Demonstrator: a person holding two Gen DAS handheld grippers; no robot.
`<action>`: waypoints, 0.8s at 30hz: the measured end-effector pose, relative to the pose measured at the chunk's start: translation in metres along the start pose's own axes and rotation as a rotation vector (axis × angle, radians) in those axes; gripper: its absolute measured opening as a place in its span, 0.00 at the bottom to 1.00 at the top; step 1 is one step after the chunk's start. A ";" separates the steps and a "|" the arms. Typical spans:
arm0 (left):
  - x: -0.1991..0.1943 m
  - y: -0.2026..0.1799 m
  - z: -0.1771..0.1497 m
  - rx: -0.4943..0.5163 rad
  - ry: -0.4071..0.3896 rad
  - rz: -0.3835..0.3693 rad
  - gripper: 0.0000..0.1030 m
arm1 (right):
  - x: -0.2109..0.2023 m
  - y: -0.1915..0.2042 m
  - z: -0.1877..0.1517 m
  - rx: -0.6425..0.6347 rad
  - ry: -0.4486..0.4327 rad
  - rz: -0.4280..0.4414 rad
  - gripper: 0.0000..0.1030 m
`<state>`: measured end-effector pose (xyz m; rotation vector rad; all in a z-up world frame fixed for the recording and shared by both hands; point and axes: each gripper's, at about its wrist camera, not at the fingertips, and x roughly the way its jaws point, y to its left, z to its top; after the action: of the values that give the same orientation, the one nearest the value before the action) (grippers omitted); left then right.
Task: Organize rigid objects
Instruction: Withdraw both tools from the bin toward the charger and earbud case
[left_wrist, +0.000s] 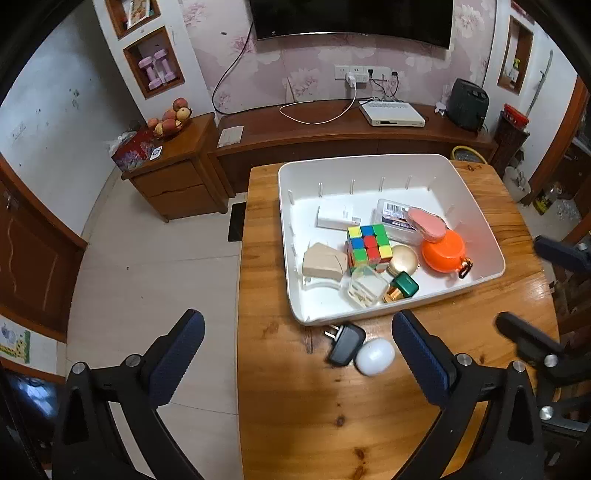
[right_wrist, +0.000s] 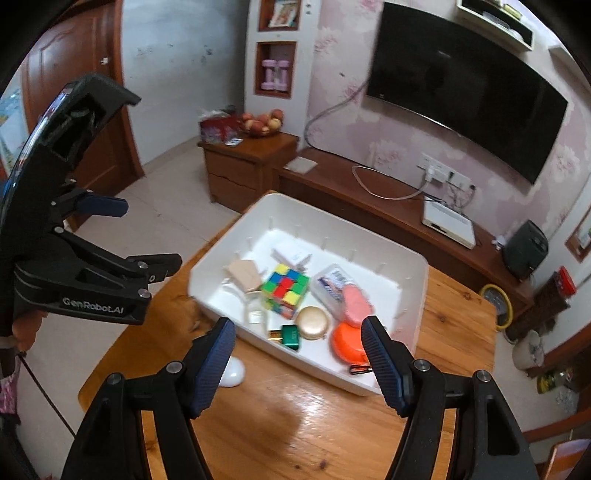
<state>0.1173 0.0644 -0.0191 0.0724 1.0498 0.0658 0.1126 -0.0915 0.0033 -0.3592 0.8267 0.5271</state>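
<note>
Left gripper (left_wrist: 295, 343) jaws spread wide, nothing between the pads, held above the table's near-left edge; right gripper (right_wrist: 299, 354) jaws parted about halfway, empty too, over the table's near side; left tool also visible at the left of the right wrist view. Just ahead of the left claw, on bare wood: black plug adapter (left_wrist: 345, 344) and white egg-shaped case (left_wrist: 373, 356), touching each other, just outside the tray's near rim. White tray (left_wrist: 480, 221) sits toward the table's far right corner; inside, clustered at the near half: colour cube (left_wrist: 367, 245) in the middle, beige wooden blocks (left_wrist: 323, 260) to its left, clear small box (left_wrist: 365, 287) and green bottle (left_wrist: 404, 286) by the near wall, gold round tin (left_wrist: 403, 257), orange round lid (left_wrist: 443, 251), pink piece (left_wrist: 428, 223) lying on a clear labelled case (left_wrist: 393, 218), white box (left_wrist: 336, 216) further back. Wooden table (left_wrist: 332, 424) otherwise bare.
</note>
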 end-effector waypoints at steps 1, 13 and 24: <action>-0.001 0.001 -0.003 -0.006 -0.003 -0.003 0.98 | 0.003 0.004 -0.003 -0.006 -0.001 0.016 0.70; 0.017 0.011 -0.059 -0.169 -0.001 -0.002 0.98 | 0.074 0.024 -0.056 0.106 0.089 0.151 0.70; 0.067 0.026 -0.096 -0.462 0.075 0.029 0.98 | 0.159 0.053 -0.096 0.156 0.176 0.178 0.70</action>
<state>0.0668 0.0993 -0.1217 -0.3356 1.0854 0.3372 0.1141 -0.0475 -0.1848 -0.1911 1.0702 0.5984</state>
